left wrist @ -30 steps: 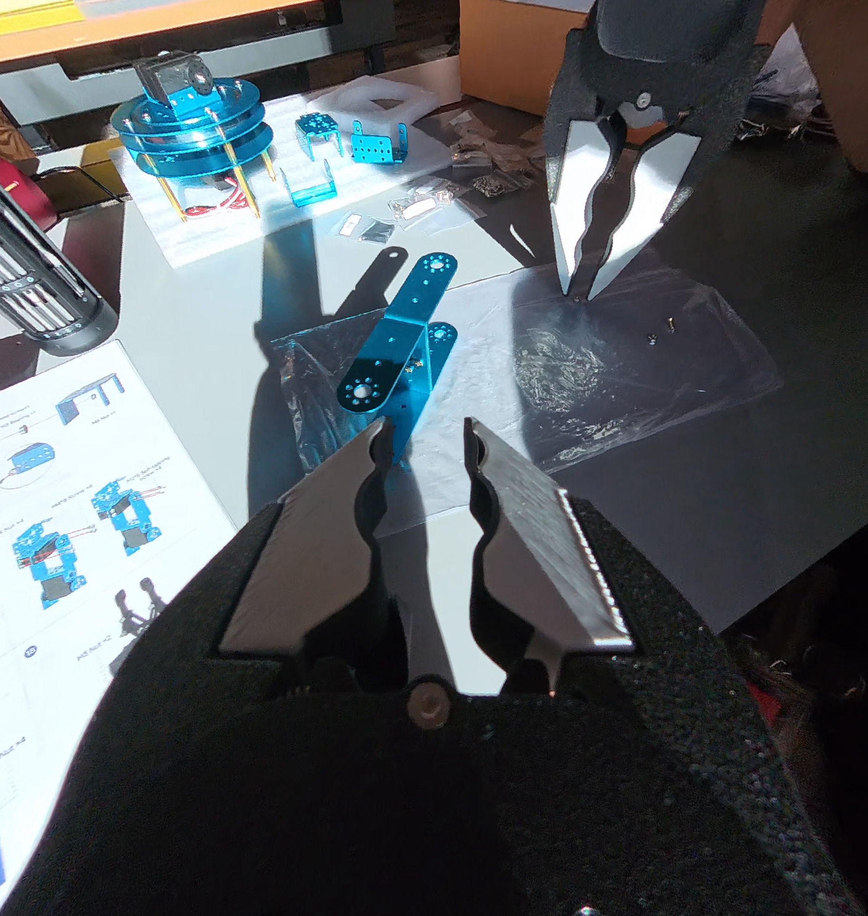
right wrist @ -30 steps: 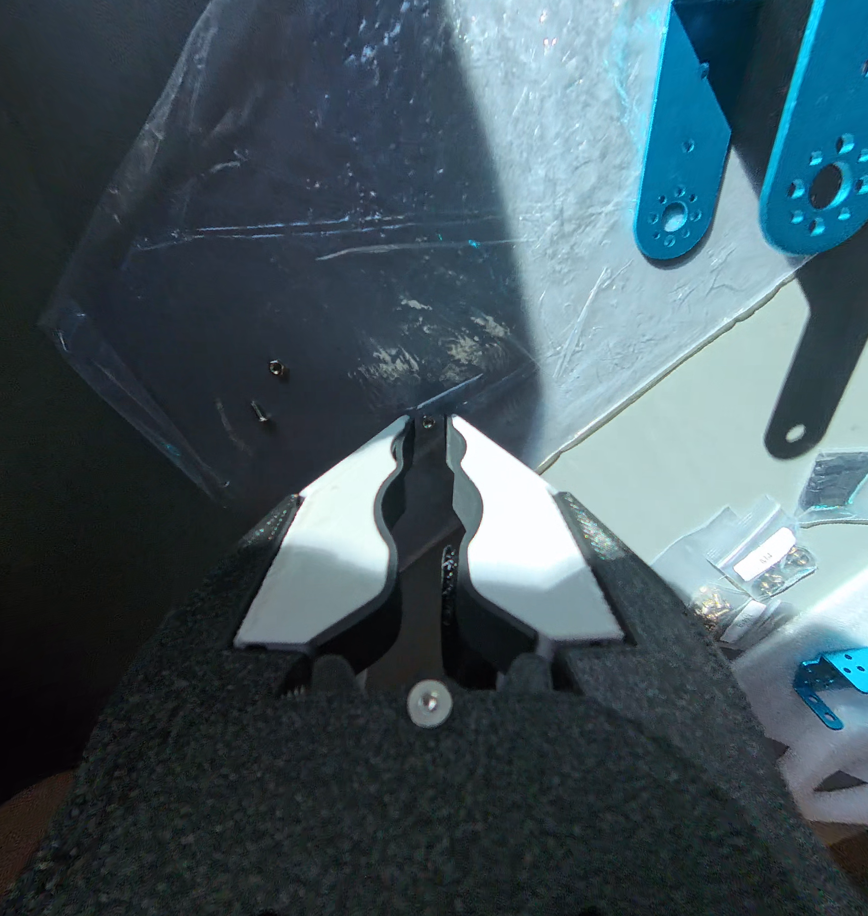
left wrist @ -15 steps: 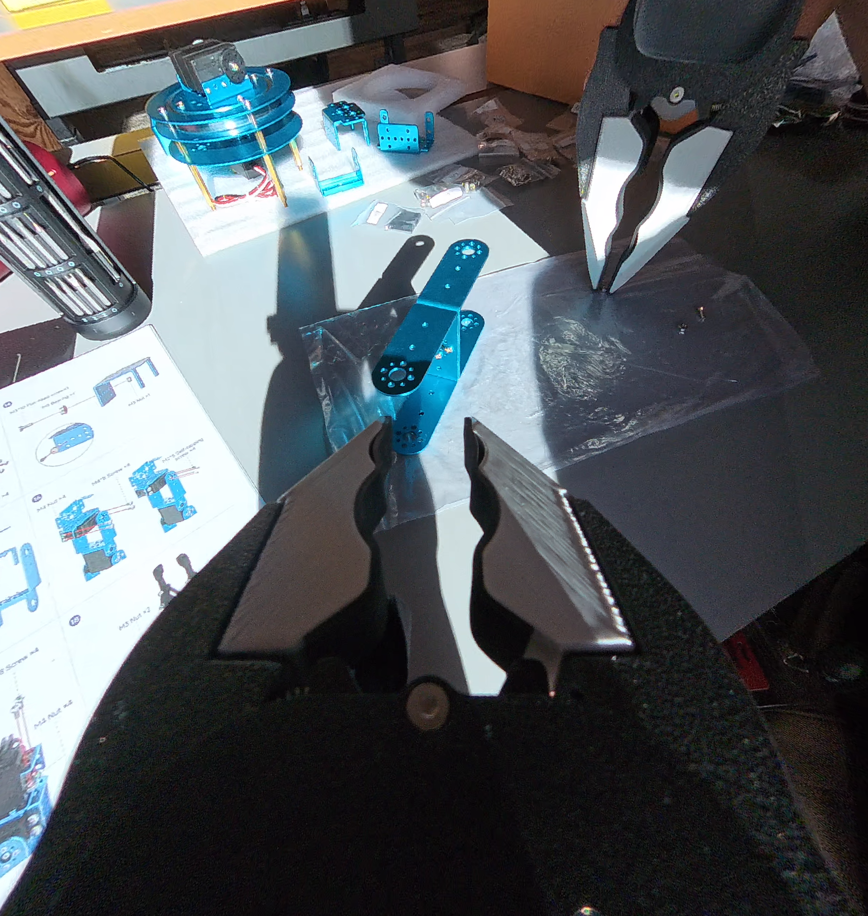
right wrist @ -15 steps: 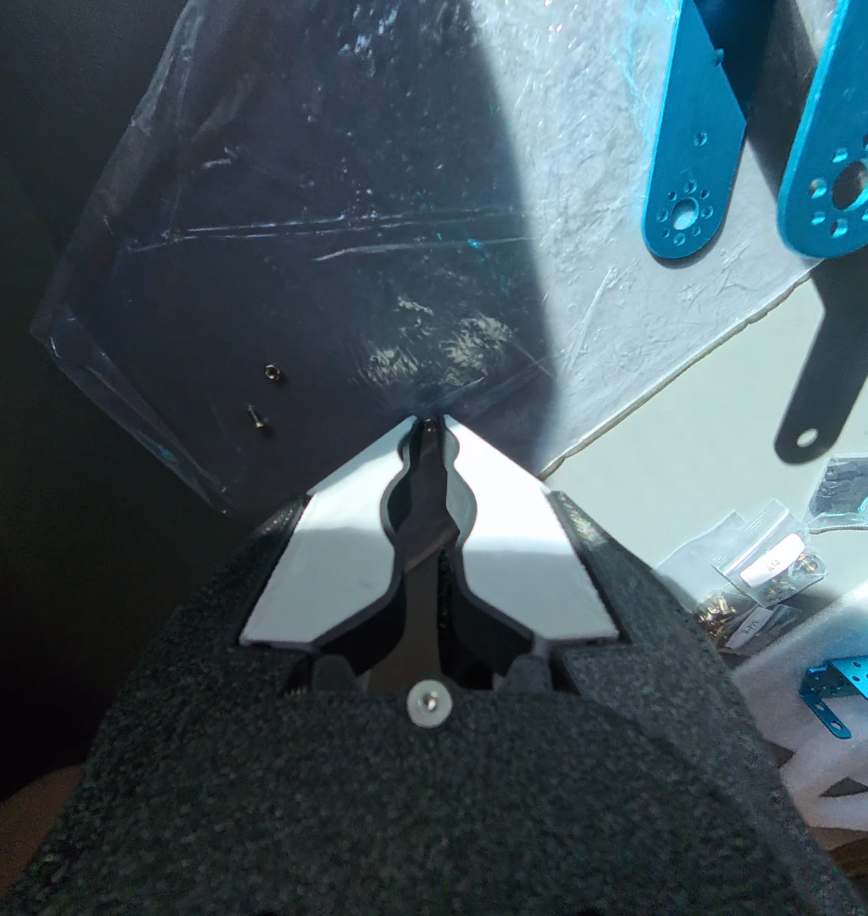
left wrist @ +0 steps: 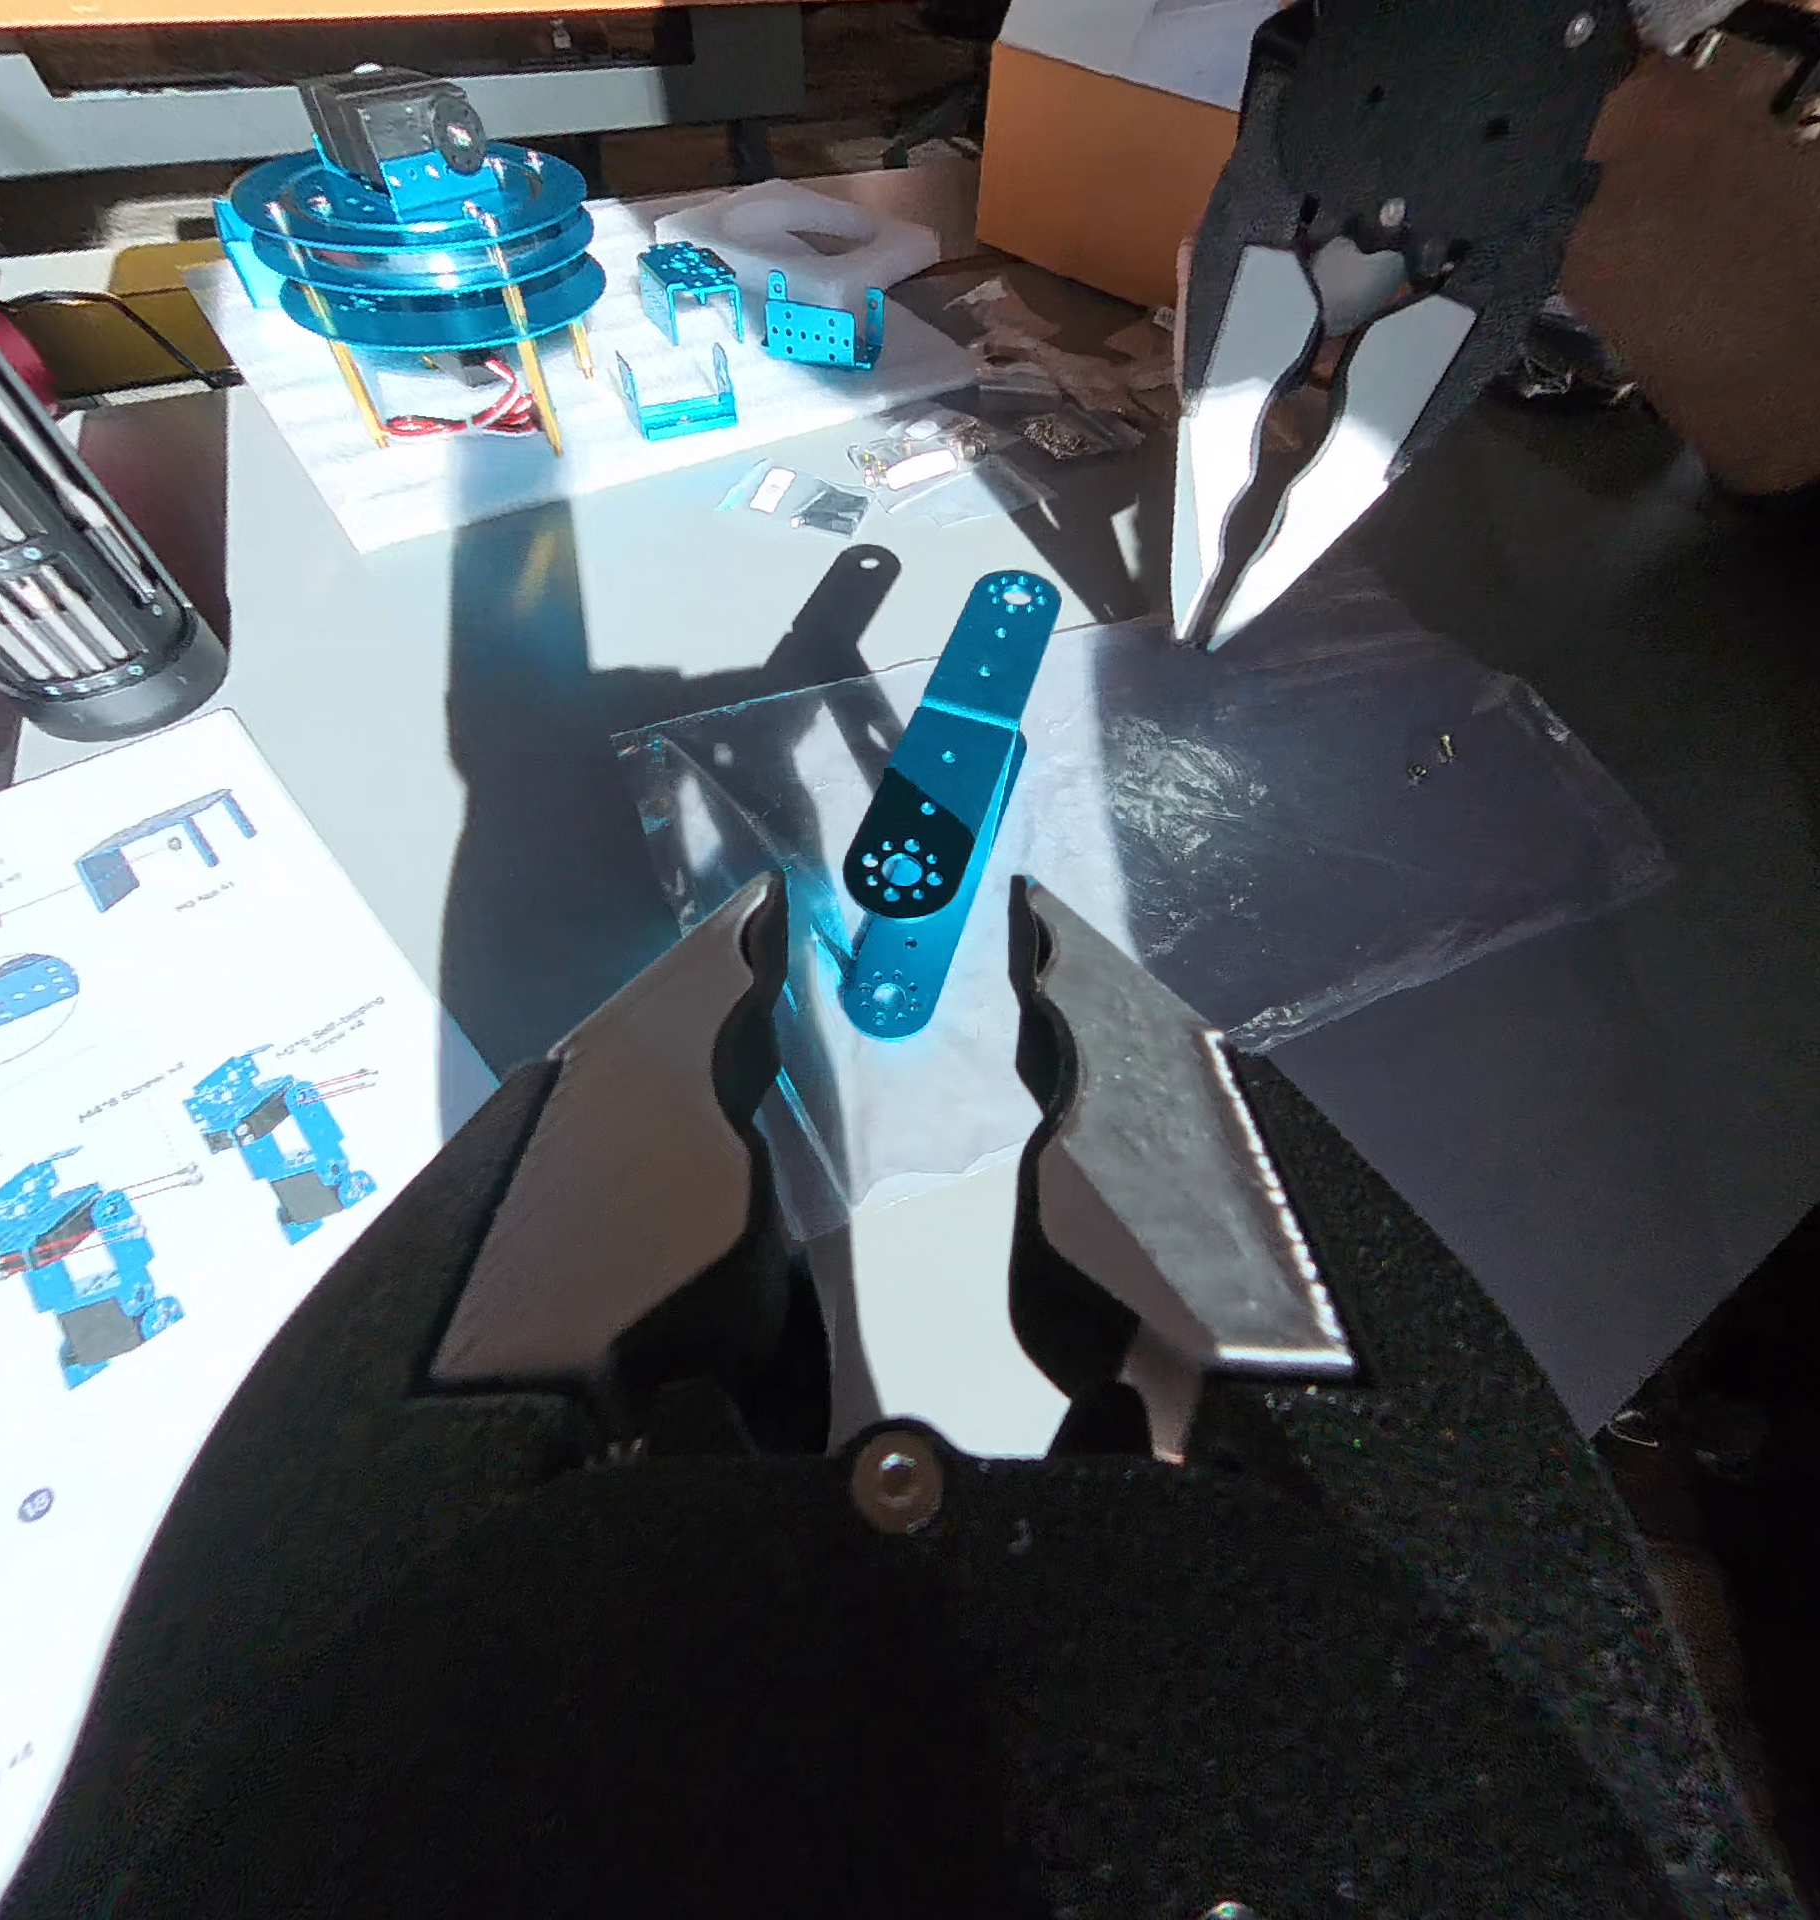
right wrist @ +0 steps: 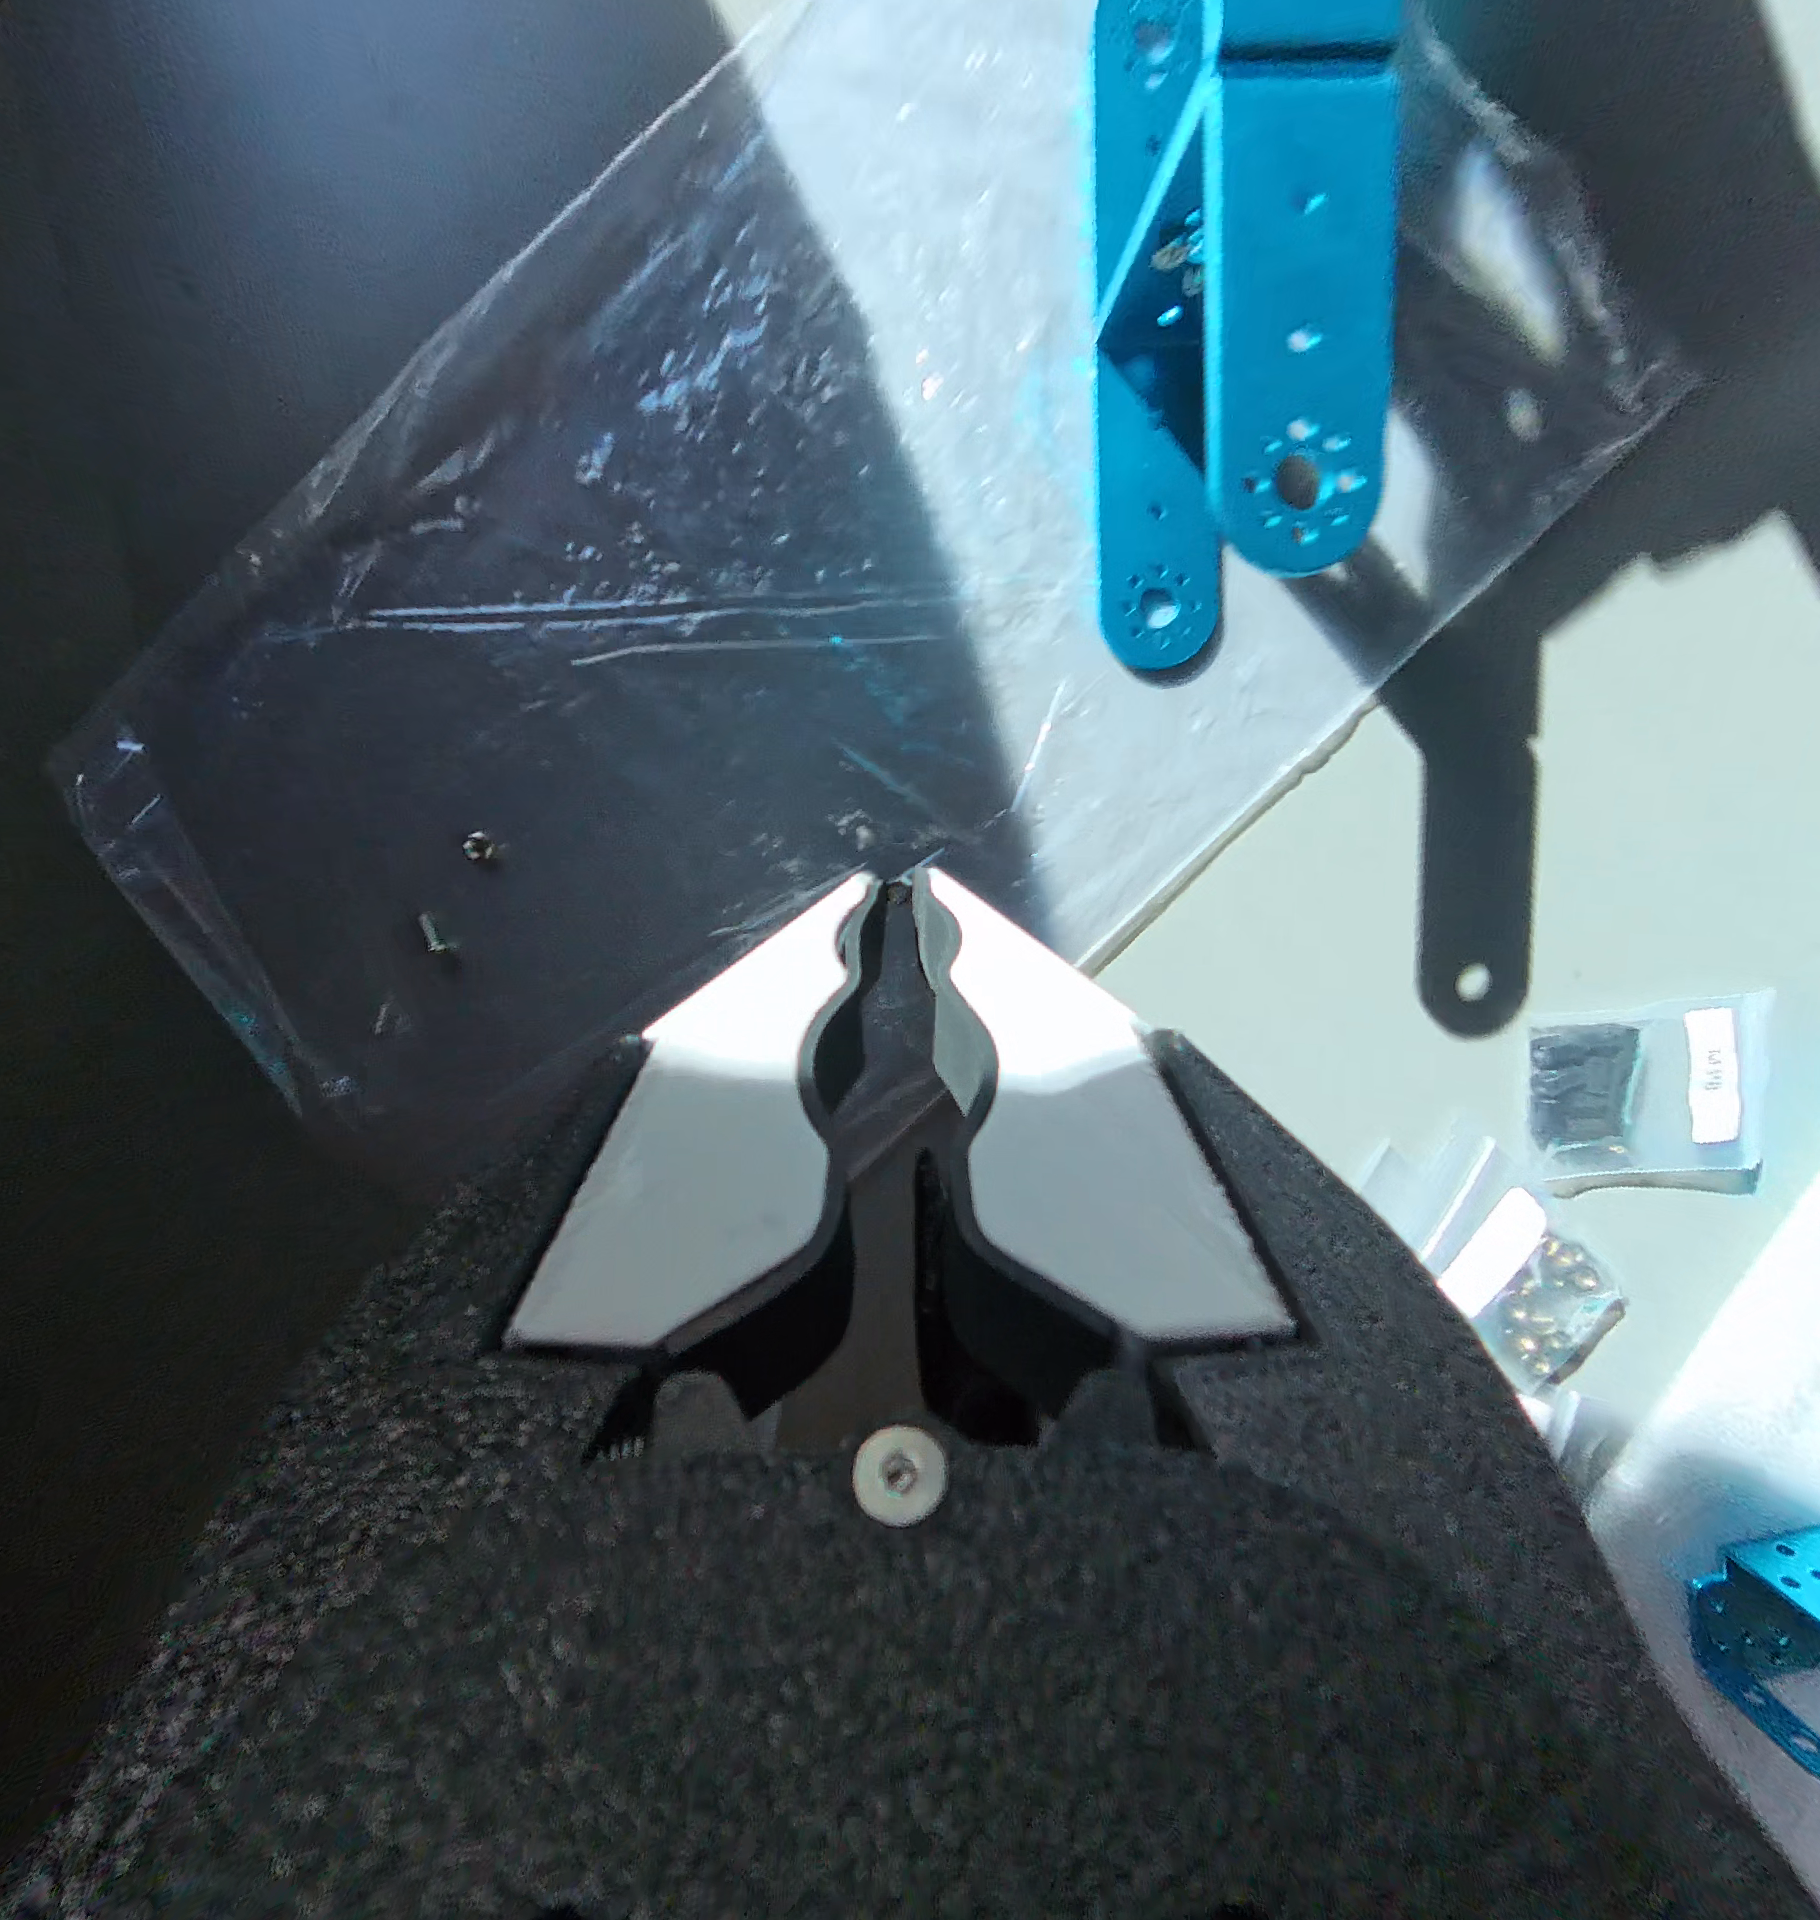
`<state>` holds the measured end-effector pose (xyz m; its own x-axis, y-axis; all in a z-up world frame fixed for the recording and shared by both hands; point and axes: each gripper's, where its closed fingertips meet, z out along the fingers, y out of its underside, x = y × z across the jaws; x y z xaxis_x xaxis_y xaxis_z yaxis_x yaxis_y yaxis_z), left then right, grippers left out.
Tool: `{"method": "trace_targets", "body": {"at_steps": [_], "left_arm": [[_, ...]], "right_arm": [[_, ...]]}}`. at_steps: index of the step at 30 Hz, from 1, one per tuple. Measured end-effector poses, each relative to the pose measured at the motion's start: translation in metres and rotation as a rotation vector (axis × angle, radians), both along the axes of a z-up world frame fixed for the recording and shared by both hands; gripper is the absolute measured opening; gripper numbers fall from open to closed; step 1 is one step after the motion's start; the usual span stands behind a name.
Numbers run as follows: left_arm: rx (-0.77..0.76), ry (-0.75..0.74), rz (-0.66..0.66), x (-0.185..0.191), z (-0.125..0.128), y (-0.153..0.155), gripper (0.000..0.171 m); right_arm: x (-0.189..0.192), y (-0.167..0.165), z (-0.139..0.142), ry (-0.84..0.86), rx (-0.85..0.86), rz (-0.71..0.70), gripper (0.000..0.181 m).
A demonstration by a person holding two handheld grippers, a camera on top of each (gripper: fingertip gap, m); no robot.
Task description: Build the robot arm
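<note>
A blue metal U-bracket (left wrist: 947, 790) lies on a clear plastic bag (left wrist: 1301, 831) on the table. My left gripper (left wrist: 895, 904) is open, low over the bag, with the bracket's near end just ahead of and between its fingertips, not touching. My right gripper (right wrist: 893, 885) is shut, its tips down on the bag's far edge and pinching what looks like a small screw; it also shows in the left wrist view (left wrist: 1197, 634). The bracket (right wrist: 1290, 260) and bag (right wrist: 573, 520) show in the right wrist view. A loose screw (right wrist: 433, 930) and nut (right wrist: 480, 847) lie on the bag.
An instruction sheet (left wrist: 158, 1039) lies at the left. A blue round assembly (left wrist: 407, 239) and small blue brackets (left wrist: 677, 395) stand on white foam at the back. Small hardware bags (left wrist: 916, 468) lie behind the bag. A black cylinder (left wrist: 54, 582) and cardboard box (left wrist: 1093, 177) flank the table. The left gripper's tips are roughly 20 cm from the right gripper's. Left tips and right tips are each some 30 cm from the blue round assembly (left wrist: 407, 239).
My left gripper has moved forward to the bracket's near end and opened a little wider. My right gripper's tips have closed together at the bag's edge, and it has turned.
</note>
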<state>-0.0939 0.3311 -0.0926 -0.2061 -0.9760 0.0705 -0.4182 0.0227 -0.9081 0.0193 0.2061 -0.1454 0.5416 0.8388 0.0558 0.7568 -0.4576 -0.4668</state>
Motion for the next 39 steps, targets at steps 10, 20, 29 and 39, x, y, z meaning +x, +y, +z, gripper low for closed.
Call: {"method": "trace_targets", "body": {"at_steps": [10,20,29,39], "left_arm": [[-0.028,0.047,-0.085,0.006,-0.014,0.005,0.045],[-0.119,0.113,0.003,-0.009,-0.017,-0.047,0.052],[-0.190,0.197,0.031,0.030,-0.034,-0.069,0.080],[-0.175,0.188,0.104,0.055,-0.037,-0.068,0.088]], "right_arm": [[-0.010,0.039,0.014,0.537,-0.009,-0.160,0.004],[-0.018,0.061,0.013,0.420,0.178,-0.001,0.004],[-0.017,0.076,0.009,0.341,0.285,0.179,0.004],[-0.009,0.085,0.013,0.365,0.289,0.225,0.004]]}}
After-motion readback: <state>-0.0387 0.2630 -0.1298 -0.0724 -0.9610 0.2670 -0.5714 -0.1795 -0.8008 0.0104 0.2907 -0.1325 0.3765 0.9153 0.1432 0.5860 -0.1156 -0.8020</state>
